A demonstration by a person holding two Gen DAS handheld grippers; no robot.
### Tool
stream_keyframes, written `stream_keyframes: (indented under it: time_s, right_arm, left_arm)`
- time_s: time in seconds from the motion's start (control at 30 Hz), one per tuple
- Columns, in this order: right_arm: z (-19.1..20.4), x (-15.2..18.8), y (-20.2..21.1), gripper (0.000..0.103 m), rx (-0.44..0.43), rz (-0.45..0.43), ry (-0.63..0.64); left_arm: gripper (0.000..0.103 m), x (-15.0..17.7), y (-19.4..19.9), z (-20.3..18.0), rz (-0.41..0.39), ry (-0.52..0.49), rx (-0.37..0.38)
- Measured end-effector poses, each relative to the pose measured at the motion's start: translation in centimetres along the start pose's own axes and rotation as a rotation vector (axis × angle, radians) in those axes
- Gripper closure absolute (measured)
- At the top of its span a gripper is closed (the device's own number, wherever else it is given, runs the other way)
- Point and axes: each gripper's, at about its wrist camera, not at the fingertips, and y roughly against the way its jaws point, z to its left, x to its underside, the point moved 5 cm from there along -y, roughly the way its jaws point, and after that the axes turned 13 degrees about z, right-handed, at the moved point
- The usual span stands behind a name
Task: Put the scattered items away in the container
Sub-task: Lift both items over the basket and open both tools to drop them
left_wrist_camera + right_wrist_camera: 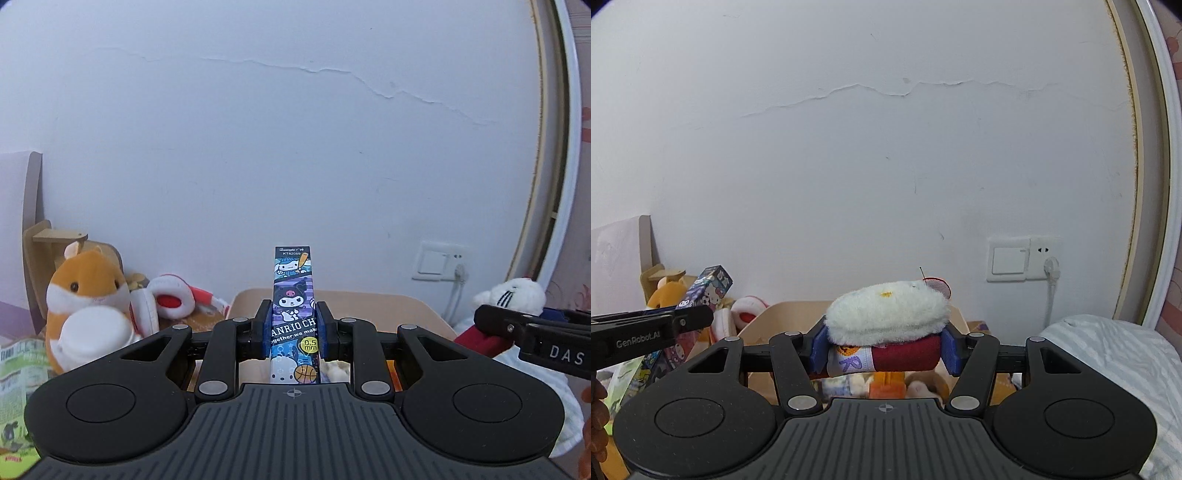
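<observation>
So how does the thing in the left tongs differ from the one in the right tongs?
The left tongs pinch a slim, hard-edged cartoon pen box standing upright. The right tongs squeeze a soft white plush toy with a red part, lying sideways. The box is narrow, the plush wide. Both are held above the wooden container.

Both wrist views face the wall (pixel 258 129) low and close, sharing the wooden container (pixel 783 314).
</observation>
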Motion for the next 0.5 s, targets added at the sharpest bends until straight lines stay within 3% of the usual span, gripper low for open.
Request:
stream_keyframes:
  time_s: [0.5]
  right_arm:
    - [-1.6, -1.5, -6.5, 0.048, 0.005, 0.034, -0.038]
  left_arm:
    - [0.080, -1.6, -6.2, -1.8, 0.056, -0.038, -0.063]
